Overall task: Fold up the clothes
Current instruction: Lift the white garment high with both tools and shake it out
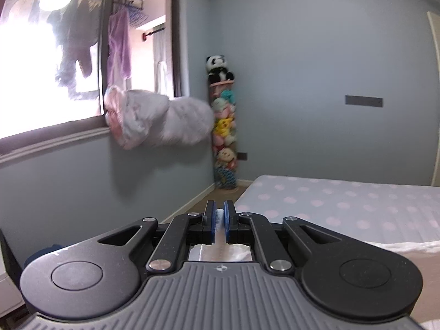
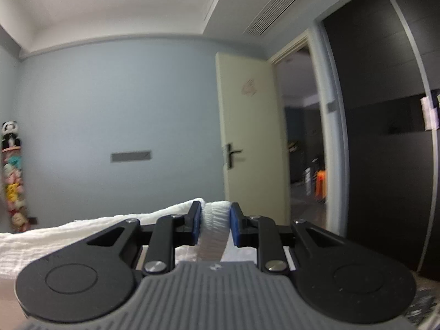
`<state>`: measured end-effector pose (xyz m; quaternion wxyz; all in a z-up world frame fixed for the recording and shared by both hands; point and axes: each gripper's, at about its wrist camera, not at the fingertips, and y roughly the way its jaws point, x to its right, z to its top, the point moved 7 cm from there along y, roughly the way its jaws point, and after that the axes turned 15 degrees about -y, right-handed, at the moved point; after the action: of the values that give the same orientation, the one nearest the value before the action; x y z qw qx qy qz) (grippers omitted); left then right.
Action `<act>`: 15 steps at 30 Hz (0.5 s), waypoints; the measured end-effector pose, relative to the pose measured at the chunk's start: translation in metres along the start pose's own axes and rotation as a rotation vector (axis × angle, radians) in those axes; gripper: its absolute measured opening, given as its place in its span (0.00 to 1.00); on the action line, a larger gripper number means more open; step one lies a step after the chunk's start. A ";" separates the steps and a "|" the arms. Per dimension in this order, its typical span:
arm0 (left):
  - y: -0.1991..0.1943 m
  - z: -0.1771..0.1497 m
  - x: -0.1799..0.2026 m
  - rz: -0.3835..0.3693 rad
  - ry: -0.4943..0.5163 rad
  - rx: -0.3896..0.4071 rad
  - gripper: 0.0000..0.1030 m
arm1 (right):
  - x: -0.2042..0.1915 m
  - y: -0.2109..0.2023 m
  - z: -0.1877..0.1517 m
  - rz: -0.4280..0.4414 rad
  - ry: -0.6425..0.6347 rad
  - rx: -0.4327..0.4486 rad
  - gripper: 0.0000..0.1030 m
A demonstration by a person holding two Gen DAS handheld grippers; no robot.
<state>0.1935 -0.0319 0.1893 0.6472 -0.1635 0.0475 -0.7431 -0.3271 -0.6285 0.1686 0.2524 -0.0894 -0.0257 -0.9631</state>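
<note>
Both grippers, left gripper [image 1: 219, 217] and right gripper [image 2: 213, 221], are clamped on the white cloth [image 2: 82, 228] at lower centre of each frame, so I'd keep it taut and level before laying it down.

Left wrist view: raised, level along the fingers, facing the corner by the window [image 1: 55, 63], bed [image 1: 343, 209] low at right. Right wrist view: tilted upward, facing the door [image 2: 247, 126]. Shared: blue wall, toy column [image 1: 224, 126] [image 2: 12, 176], grey wall plate [image 1: 363, 101] [image 2: 130, 156].
</note>
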 end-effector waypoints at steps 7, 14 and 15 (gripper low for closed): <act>0.055 -0.031 0.018 0.060 0.060 -0.106 0.04 | 0.005 0.016 -0.035 0.017 -0.057 -0.100 0.24; 0.123 -0.090 0.026 0.176 0.136 -0.229 0.04 | -0.036 0.090 -0.089 0.060 -0.105 -0.250 0.24; 0.133 -0.097 0.027 0.186 0.146 -0.244 0.04 | -0.044 0.103 -0.096 0.067 -0.115 -0.272 0.24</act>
<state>0.2868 -0.0931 0.0652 0.6834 -0.1813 0.1993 -0.6785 -0.2544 -0.7059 0.0661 0.2682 -0.1785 0.0938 -0.9420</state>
